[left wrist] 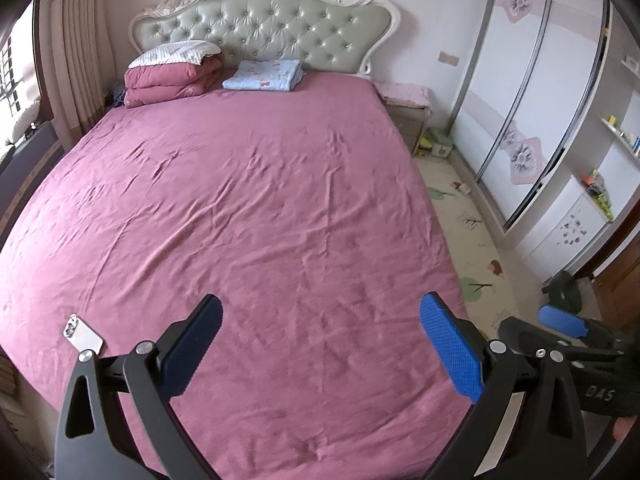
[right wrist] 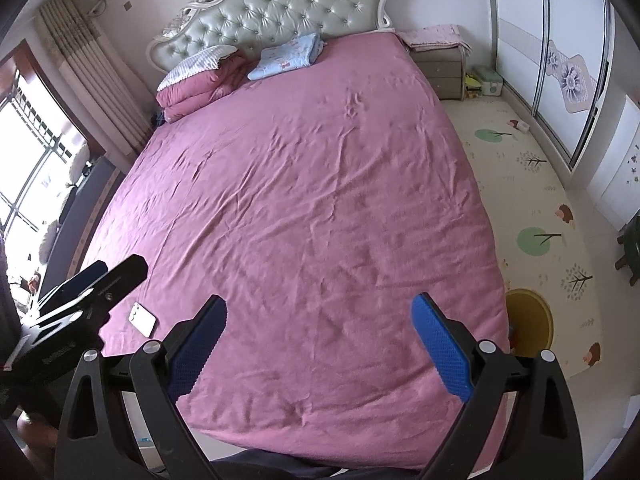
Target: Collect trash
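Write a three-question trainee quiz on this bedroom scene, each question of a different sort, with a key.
1. True or false: the left gripper holds something.
2. Multiple choice: where does the phone lie on the bed? A) by the headboard B) near the foot, on the window side C) on the folded blue blanket
3. Fill in: the yellow bin stands on the ____, beside the bed's foot.

Key: 1 false, both the left and the right gripper are open and hold nothing; 2 B; 3 floor mat.

My claws hang over the bed's (left wrist: 260,200) foot. A phone (left wrist: 83,337) lies at its left edge; folded quilts (left wrist: 172,80) sit by the headboard (left wrist: 264,24).
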Tool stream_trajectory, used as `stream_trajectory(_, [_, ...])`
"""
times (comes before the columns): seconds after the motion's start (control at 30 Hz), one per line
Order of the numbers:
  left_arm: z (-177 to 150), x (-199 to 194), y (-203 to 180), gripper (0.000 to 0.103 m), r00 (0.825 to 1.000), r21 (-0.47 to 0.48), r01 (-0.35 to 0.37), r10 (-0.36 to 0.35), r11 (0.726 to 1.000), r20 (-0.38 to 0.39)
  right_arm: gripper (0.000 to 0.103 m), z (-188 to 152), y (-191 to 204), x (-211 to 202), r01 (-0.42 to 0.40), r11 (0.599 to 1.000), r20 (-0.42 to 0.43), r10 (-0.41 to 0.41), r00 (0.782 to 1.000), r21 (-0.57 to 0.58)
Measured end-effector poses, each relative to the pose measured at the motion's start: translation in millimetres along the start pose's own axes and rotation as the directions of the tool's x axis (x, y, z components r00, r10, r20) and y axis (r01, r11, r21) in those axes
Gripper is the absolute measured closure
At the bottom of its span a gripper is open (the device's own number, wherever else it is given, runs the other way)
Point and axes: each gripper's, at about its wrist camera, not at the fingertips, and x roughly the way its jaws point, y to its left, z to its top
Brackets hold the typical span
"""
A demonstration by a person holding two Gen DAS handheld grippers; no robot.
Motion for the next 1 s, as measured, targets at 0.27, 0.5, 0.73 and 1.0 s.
stream_trajectory(0.27, [-1.1,2.5,-3.6,0.004,1.0,0.013,-0.005,0.005,1.0,-0.013,0.013,-0.7,-1.3,0.8,0.0,1.0,-0.001,0.0,1.0,0.005])
stream_trajectory(0.5, [-0.7,4.1,-5.2,0.004,1.0,0.015,-0.001,0.002,1.0,-0.016,0.013,-1.6,-1.7,1.5,-0.001,1.0,-0.003,0.001,1.0,0.006])
stream_trajectory(0.73, [0.4,5.0,-4.9,0.004,1.0,0.015,-0.001,0.001,1.0,-0.015,0.013,-1.3,-2.0,1.5,-0.001,1.0,-0.003,0.001,1.0,0.005])
stream_trajectory(1.0, [1.3,5.5,-4.7,0.004,1.0,0.017,0.004,-0.004,1.0,-0.018,0.013,-0.1,-3.4,2.1,-0.001,1.0,0.0,0.001,1.0,0.005])
